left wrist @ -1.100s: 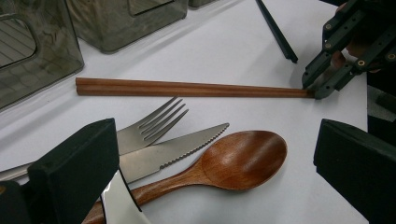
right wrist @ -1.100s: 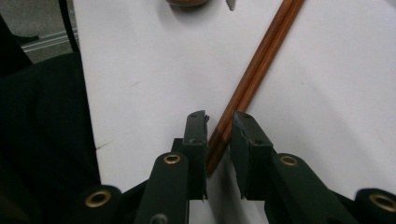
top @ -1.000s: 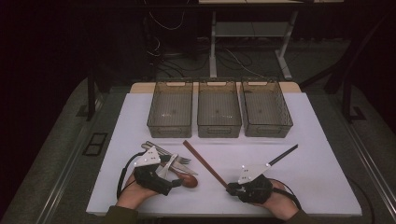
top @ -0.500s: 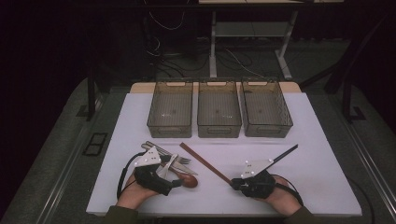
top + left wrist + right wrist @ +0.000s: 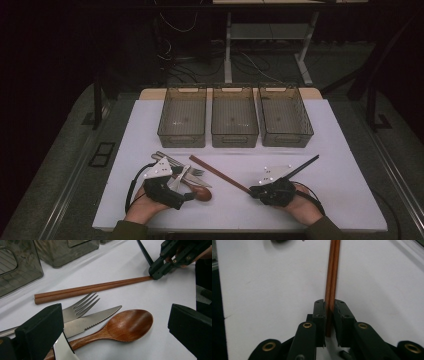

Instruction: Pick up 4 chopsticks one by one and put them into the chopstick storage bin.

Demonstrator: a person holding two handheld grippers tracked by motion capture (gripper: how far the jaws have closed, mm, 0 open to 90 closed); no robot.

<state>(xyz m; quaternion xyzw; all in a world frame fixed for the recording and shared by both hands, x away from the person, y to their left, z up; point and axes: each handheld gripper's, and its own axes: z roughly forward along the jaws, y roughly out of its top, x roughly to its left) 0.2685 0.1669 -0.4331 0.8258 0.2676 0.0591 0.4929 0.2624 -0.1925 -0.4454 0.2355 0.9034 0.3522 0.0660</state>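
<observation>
On the bench, the right hand-held gripper (image 5: 329, 315) has moved in since a second ago — jaws now closing narrow around the chopsticks' (image 5: 220, 174) near end; pickup looks imminent. The left hand-held gripper (image 5: 115, 325) hovers wide over the spoon (image 5: 125, 325).

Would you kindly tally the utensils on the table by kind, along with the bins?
Wooden chopsticks: 2, one pair, its end between the right gripper jaws
Wooden spoon: 1
Metal fork: 1
Metal knife: 1
Black stick: 1
Bins: 3
Total: 9
</observation>
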